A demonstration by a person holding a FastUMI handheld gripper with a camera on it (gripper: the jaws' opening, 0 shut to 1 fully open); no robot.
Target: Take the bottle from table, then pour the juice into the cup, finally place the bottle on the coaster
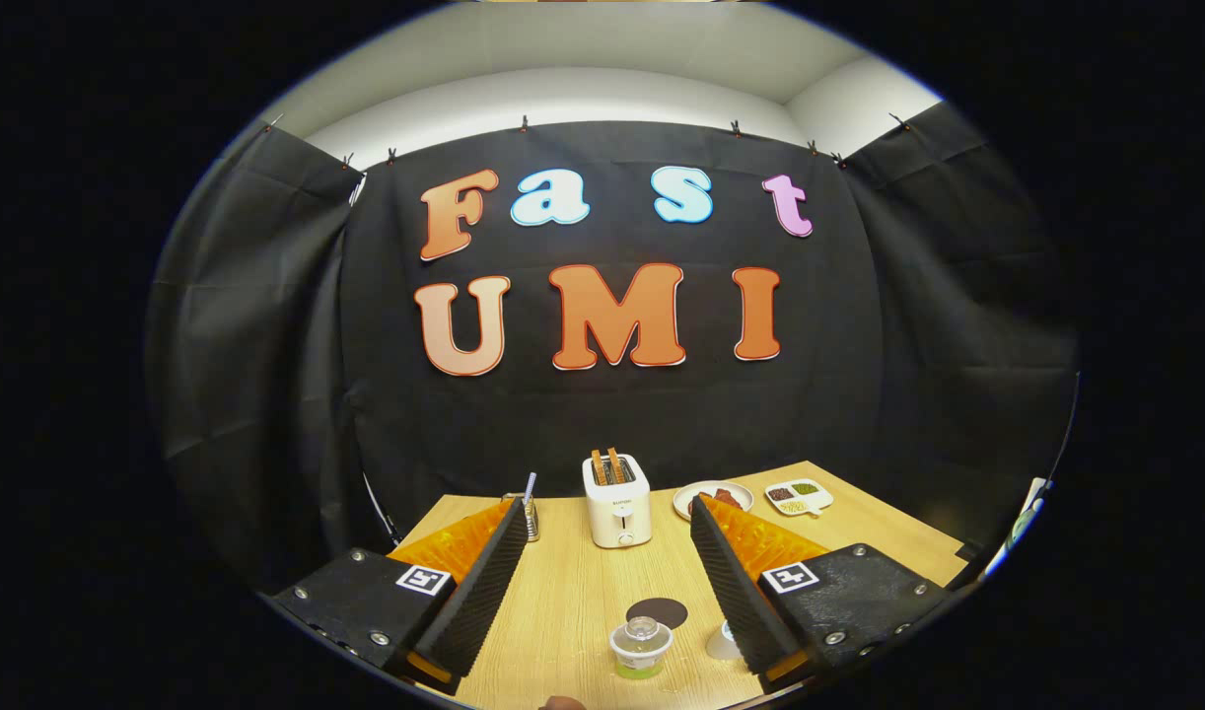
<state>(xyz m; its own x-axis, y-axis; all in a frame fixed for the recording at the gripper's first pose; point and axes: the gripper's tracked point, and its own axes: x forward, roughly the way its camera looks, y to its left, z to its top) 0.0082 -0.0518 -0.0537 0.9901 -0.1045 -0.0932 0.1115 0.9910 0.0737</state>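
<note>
Wooden table (pixel 573 602) carries everything. Nearest, the bottle (pixel 641 643) stands upright between the spread fingers of the gripper (pixel 607 513), which grip nothing. A cup (pixel 724 643) sits just right of it, partly hidden by the right finger. A dark round coaster (pixel 658 612) lies just behind the bottle. Farther off stand a white toaster (pixel 617 503), a plate (pixel 709 498) and a divided dish (pixel 799 496) on the right, a glass with a straw (pixel 531 511) on the left.
</note>
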